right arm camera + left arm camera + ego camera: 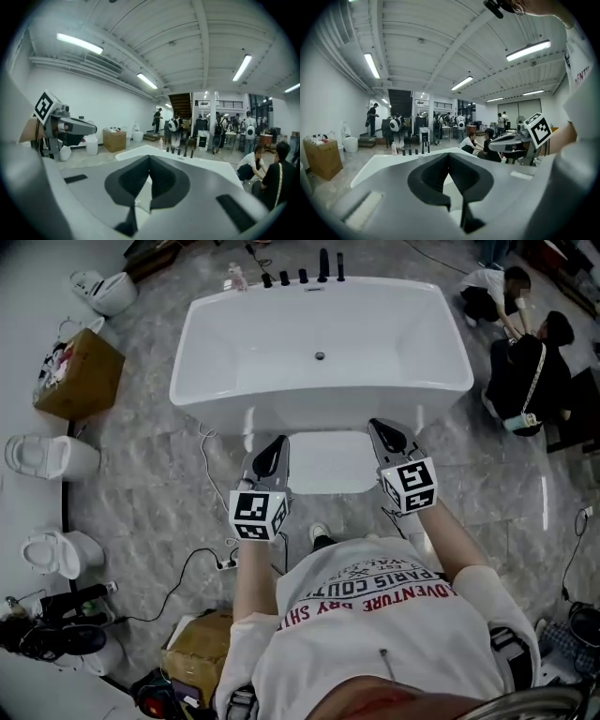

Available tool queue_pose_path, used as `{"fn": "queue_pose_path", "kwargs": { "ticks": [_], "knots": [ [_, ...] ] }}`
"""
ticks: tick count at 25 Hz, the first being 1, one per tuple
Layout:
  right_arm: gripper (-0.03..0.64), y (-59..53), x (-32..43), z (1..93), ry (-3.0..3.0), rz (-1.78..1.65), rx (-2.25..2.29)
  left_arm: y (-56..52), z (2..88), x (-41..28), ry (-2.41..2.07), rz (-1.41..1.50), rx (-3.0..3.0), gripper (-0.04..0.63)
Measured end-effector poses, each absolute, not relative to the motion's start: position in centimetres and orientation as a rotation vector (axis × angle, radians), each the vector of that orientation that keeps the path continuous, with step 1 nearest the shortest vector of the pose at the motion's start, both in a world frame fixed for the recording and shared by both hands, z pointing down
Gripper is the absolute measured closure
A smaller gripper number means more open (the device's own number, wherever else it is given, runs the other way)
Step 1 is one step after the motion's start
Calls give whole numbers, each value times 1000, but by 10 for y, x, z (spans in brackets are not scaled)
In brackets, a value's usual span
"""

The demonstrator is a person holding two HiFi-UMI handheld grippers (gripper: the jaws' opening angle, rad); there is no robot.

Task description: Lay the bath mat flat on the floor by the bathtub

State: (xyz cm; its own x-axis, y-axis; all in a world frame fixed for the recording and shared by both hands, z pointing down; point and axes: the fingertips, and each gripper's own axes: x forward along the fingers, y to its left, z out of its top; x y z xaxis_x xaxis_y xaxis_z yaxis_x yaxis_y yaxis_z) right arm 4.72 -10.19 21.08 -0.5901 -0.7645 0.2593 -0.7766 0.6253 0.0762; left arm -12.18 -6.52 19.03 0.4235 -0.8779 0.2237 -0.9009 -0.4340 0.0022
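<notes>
Bath mat (330, 463): lay spread at the centre of the head view, on the floor (150, 493) just below the near wall of the bathtub (319, 352); looked flat and square to the tub, so judged to be already where the task wants it.
Left gripper (277, 444): held at centre left, jaws pressed together with nothing between them; tip overlapped the mat's upper left corner in the picture.
Right gripper (382, 429): held at centre right, jaws likewise closed and empty; tip sat over the mat's upper right corner.
Why so held: probably raised level in front of the body, one to each side of the mat, as a rest pose with no grip wanted; mat's long edge along the tub suited stepping out onto it.
Head view only: showed the mat's whole outline, both marker cubes, a cardboard box (77, 376) at upper left and two people (525, 371) at upper right; could not settle whether the tips touched the mat.
Gripper views only: looked out level across the tub rim toward ceiling lights and the far room, suggesting height well above the floor; showed the jaw tips meeting with no cloth caught; gave no plain sight of the mat.
Cross-sight: left gripper view caught the right gripper at its right middle; right gripper view caught the left gripper at its left middle.
</notes>
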Motion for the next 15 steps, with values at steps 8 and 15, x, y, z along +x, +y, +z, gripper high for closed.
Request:
{"fn": "queue_pose_path", "kwargs": {
  "ticks": [8,15],
  "knots": [
    [607,-91,67,156,-2619,-48,1395,-56,129,-129,-1636,225,2659,583],
    [609,-83,69,143,-2651,-74,1429,-55,98,-136,-1660,111,2686,583]
  ]
}}
